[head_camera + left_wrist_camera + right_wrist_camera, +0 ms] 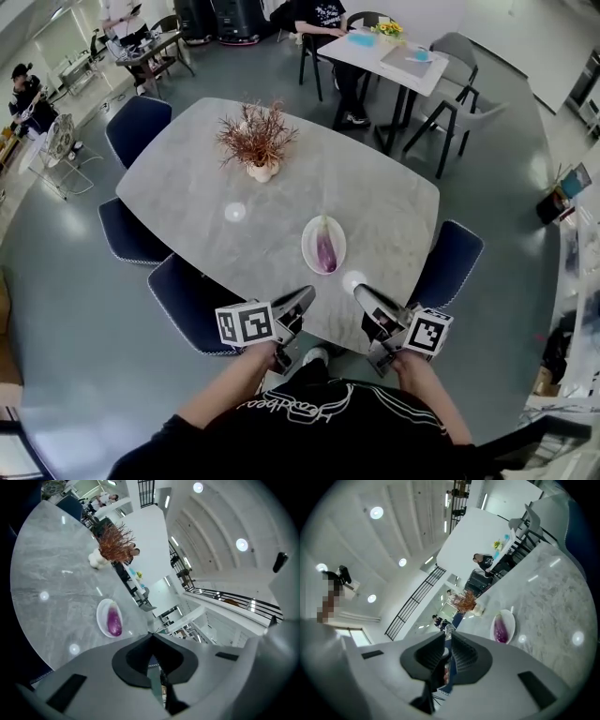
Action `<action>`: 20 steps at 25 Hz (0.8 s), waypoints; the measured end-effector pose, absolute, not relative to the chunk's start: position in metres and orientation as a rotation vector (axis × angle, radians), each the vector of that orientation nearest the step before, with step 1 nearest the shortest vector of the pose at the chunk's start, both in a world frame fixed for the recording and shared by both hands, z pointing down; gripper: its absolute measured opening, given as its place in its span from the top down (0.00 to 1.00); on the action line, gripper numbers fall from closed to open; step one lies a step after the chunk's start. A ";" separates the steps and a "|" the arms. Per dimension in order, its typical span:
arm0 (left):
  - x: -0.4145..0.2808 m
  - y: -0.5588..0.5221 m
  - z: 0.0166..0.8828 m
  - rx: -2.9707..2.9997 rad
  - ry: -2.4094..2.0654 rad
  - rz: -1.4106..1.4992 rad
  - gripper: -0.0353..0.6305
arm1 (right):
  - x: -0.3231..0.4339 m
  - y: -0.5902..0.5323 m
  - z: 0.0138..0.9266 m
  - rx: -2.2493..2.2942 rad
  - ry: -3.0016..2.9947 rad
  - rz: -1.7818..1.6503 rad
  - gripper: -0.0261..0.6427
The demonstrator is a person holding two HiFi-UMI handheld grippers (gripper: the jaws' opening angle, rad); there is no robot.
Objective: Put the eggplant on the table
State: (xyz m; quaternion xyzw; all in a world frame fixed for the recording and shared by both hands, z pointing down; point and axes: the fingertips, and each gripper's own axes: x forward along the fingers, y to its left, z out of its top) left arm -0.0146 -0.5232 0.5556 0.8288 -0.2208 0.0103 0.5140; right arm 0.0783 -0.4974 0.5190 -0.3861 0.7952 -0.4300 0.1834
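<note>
A purple eggplant lies on a white oval plate near the front of the grey marble table. Both grippers hover at the table's near edge, short of the plate. My left gripper is left of the plate's near end, jaws together and empty. The right gripper is to the plate's right, jaws also together with nothing between them. The left gripper view has the eggplant on its plate beyond the shut jaw tips. In the right gripper view the eggplant lies past the tips.
A white vase of dried reddish twigs stands at the table's middle. Dark blue chairs ring the table. A second white table with grey chairs and a seated person is at the back.
</note>
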 end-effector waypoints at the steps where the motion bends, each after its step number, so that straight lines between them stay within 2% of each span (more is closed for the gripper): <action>1: -0.018 -0.510 0.546 2.024 -0.515 0.013 0.93 | 0.074 -0.483 0.511 -1.085 2.284 -1.173 0.89; 4: -0.026 -0.466 0.513 2.154 -0.467 0.002 0.93 | 0.062 -0.437 0.491 -1.103 2.404 -1.041 0.95; 11: -0.037 -0.350 0.454 2.493 -0.368 0.057 0.94 | 0.027 -0.326 0.454 -1.057 2.627 -0.877 0.95; 20: -0.046 -0.254 0.452 2.686 -0.326 0.144 0.94 | -0.007 -0.237 0.459 -0.964 2.770 -0.831 0.95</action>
